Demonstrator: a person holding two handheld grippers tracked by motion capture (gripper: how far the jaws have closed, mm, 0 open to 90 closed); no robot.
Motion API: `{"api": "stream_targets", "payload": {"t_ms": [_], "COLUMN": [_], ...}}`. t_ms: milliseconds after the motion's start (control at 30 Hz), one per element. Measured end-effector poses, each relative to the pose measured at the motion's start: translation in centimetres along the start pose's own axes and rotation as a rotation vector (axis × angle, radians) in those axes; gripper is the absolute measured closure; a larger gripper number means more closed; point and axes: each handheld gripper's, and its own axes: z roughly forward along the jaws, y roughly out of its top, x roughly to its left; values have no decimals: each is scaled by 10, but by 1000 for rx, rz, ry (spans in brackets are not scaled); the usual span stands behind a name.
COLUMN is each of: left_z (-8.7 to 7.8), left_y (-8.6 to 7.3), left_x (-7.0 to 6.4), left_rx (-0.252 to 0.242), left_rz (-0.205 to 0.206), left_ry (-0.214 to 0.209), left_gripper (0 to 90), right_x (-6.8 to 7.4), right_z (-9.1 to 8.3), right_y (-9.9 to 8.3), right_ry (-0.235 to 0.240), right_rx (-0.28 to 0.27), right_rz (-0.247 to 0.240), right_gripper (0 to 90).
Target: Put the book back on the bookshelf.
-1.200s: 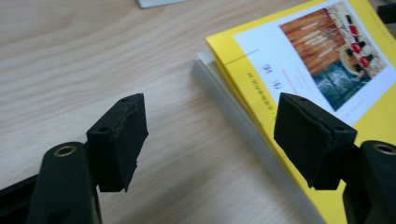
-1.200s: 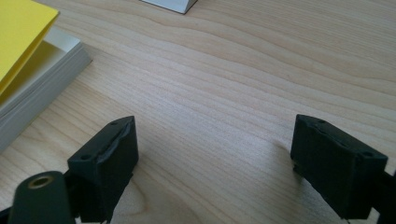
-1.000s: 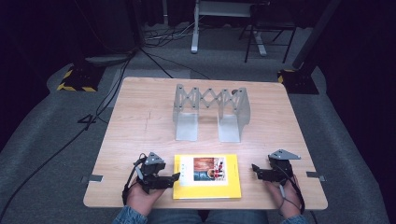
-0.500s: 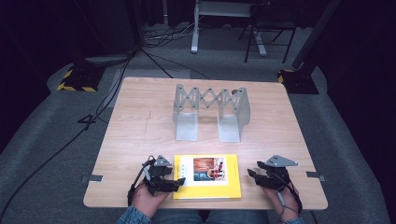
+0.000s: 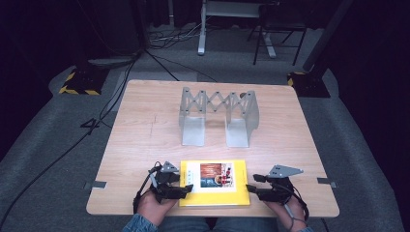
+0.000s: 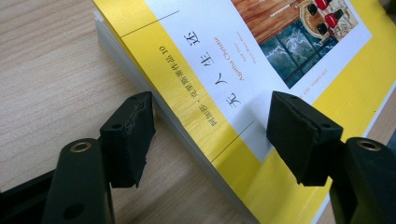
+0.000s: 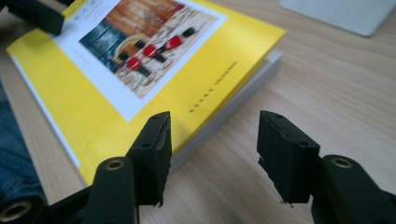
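Note:
A yellow book (image 5: 214, 182) with a white panel and a picture on its cover lies flat at the table's near edge. My left gripper (image 5: 187, 188) is open at the book's left edge. In the left gripper view the gripper (image 6: 210, 135) straddles that edge of the book (image 6: 289, 60), one jaw over the wood and one over the cover. My right gripper (image 5: 250, 189) is open at the book's right edge. In the right gripper view the gripper (image 7: 212, 149) has one jaw above the cover of the book (image 7: 93, 107) and the other above the table.
A grey metal expanding book stand (image 5: 217, 116) stands upright in the middle of the wooden table (image 5: 145, 130); its base plate (image 7: 345, 14) lies beyond the book. Cables and stands occupy the dark floor behind. The person's trouser leg (image 7: 14, 154) is just below the table edge.
Both grippers have closed in on the book: the left moved right to its left edge, the right moved left to its right edge. The book has not moved.

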Motion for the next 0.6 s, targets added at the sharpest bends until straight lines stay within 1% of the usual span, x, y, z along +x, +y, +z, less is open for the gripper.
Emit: {"api": "stream_targets", "payload": {"t_ms": [33, 100, 167, 233, 267, 367, 433, 567, 600], "left_z": [0, 0, 0, 0, 1, 1, 1, 0, -1], "left_y": [0, 0, 0, 1, 1, 1, 1, 2, 2], "left_x": [0, 0, -1, -2, -3, -4, -6, -9, -9], "left_rx": [0, -1, -2, 1, 1, 0, -5, 1, -6], "left_rz": [0, -4, -13, -19, -23, -29, -28, -24, -19], "left_ry": [-2, -3, 4, 10, 16, 23, 38, 50, 45], "left_gripper": [330, 332, 333, 333, 332, 332, 333, 342, 346], "right_x": [2, 5, 6, 8, 10, 12, 13, 13, 13], "right_z": [3, 6, 8, 10, 13, 14, 14, 14, 14], "right_y": [0, 0, 1, 0, -1, -1, -1, -1, -1], "right_ry": [14, 37, 38, 41, 36, 25, 20, 19, 18], "right_rx": [9, 9, 14, 4, -7, -13, -17, -20, -21], "right_rz": [-11, -14, -7, -1, 16, 28, 31, 38, 39], "right_gripper": [453, 456, 458, 464, 457, 456, 455, 455, 455]}}
